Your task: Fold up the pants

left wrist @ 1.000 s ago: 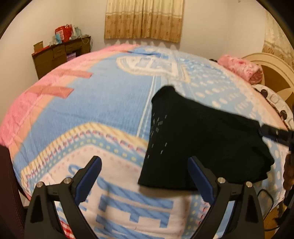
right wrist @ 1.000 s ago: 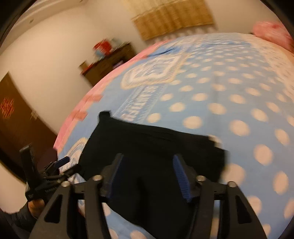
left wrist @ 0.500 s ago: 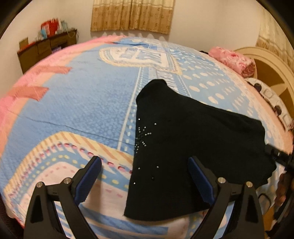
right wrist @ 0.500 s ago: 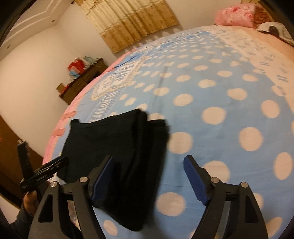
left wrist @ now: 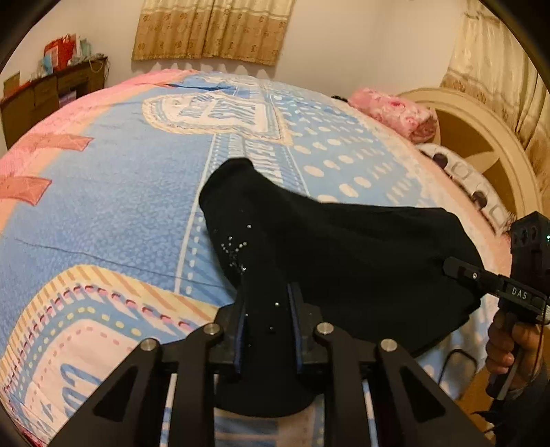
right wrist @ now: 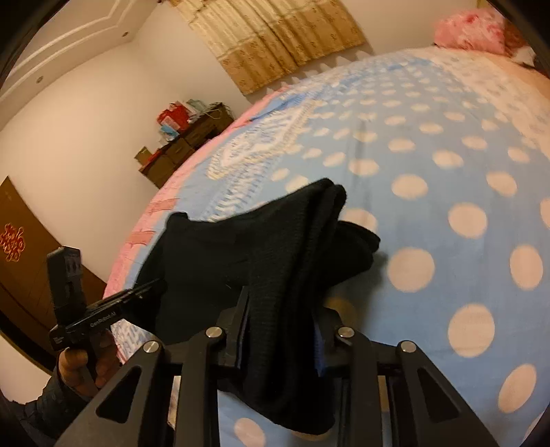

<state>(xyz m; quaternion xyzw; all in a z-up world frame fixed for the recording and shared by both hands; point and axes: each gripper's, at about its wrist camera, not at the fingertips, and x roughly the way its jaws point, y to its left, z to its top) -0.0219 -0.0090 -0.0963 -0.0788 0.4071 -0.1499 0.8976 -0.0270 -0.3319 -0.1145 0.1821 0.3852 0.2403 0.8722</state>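
Observation:
Folded black pants [left wrist: 343, 247] lie on the blue patterned bedspread [left wrist: 120, 213] near the bed's front edge. My left gripper [left wrist: 267, 330] is shut on the near left corner of the pants, with black cloth bunched between its pads. My right gripper [right wrist: 280, 330] is shut on the near right edge of the pants [right wrist: 268, 247], whose layers are stacked and lifted a little. The right gripper also shows at the right of the left wrist view [left wrist: 460, 270], and the left gripper at the left of the right wrist view [right wrist: 144, 292].
A pink floral pillow [left wrist: 395, 113] and a round wooden headboard [left wrist: 481, 137] lie at the far right. A dark wooden cabinet [left wrist: 44, 93] with clutter stands against the far left wall. Curtains [left wrist: 213, 31] hang behind the bed. A brown door [right wrist: 20, 261] is at the left.
Both grippers have moved in over the near edge of the pants and closed on the cloth; half a second ago both were open. The gripped edge is now raised and bunched.

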